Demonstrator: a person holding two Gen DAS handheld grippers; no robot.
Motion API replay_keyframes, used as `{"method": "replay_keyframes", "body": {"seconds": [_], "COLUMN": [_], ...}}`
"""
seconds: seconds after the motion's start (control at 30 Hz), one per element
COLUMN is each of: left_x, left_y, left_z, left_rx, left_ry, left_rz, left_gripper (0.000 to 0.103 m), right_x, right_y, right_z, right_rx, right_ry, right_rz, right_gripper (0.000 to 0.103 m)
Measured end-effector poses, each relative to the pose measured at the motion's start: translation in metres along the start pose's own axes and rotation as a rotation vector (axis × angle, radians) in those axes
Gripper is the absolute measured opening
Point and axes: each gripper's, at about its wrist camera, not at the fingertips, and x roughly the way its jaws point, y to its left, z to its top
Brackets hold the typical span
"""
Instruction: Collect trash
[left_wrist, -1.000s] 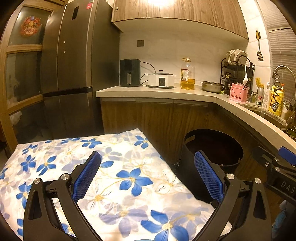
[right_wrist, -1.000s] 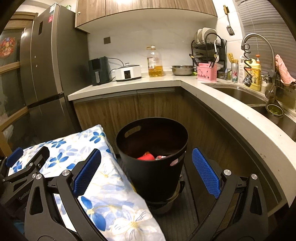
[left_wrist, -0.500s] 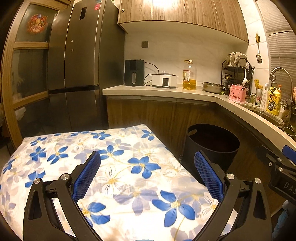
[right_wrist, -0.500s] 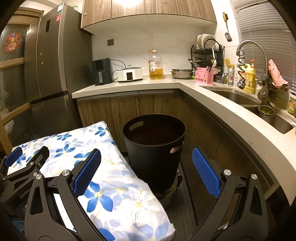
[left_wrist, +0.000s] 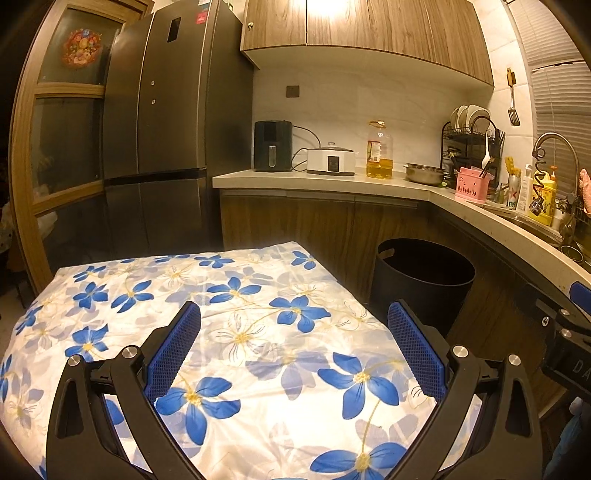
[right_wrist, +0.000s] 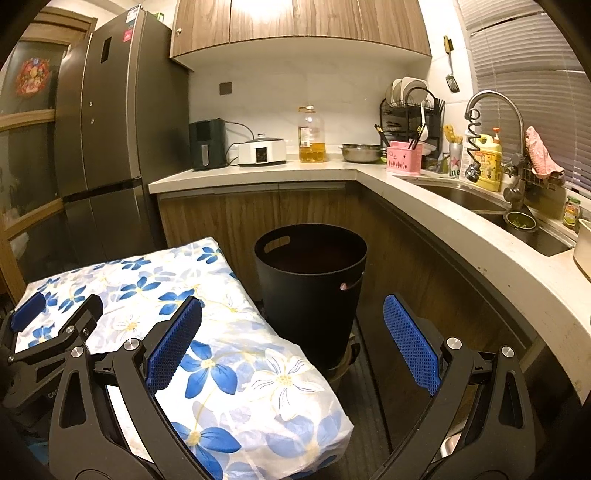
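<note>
A black trash bin (right_wrist: 310, 280) stands on the floor against the wooden cabinets; it also shows in the left wrist view (left_wrist: 421, 277). Its inside is dark and its contents are hidden. My left gripper (left_wrist: 295, 350) is open and empty above a table covered with a white cloth with blue flowers (left_wrist: 207, 314). My right gripper (right_wrist: 291, 343) is open and empty, in front of the bin and above the cloth's right edge (right_wrist: 258, 369). The left gripper shows at the left edge of the right wrist view (right_wrist: 51, 325).
A dark fridge (left_wrist: 162, 140) stands at the left. An L-shaped counter (right_wrist: 461, 229) holds an air fryer (left_wrist: 272, 150), a cooker, an oil bottle (right_wrist: 312, 136), a steel bowl, a dish rack and a sink with faucet (right_wrist: 495, 107).
Both grippers have pulled back and tilted up. The bin looks farther off and the red trash inside it is out of sight. Both stay open.
</note>
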Motion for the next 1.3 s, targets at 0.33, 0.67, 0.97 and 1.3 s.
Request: {"method": "replay_keyframes", "body": {"seconds": [0.33, 0.67, 0.97, 1.3], "left_x": [-0.01, -0.017, -0.017, -0.017], "left_y": [0.007, 0.011, 0.011, 0.011], "left_z": [-0.002, -0.001, -0.001, -0.001], "left_rx": [-0.016, -0.019, -0.02, -0.019], "left_ry": [-0.006, -0.019, -0.019, -0.019], "left_rz": [-0.009, -0.006, -0.007, -0.004], "left_gripper": [0.097, 0.097, 0.097, 0.097], "right_x": [-0.015, -0.021, -0.022, -0.022], "right_y": [0.005, 0.011, 0.012, 0.014], "right_z": [0.001, 0.0, 0.001, 0.001], "right_rx": [-0.01, -0.016, -0.017, -0.018], "right_ry": [-0.028, -0.035, -0.036, -0.038], "right_rz": [-0.004, 0.003, 0.008, 0.007], "right_gripper": [0.097, 0.097, 0.097, 0.097]}}
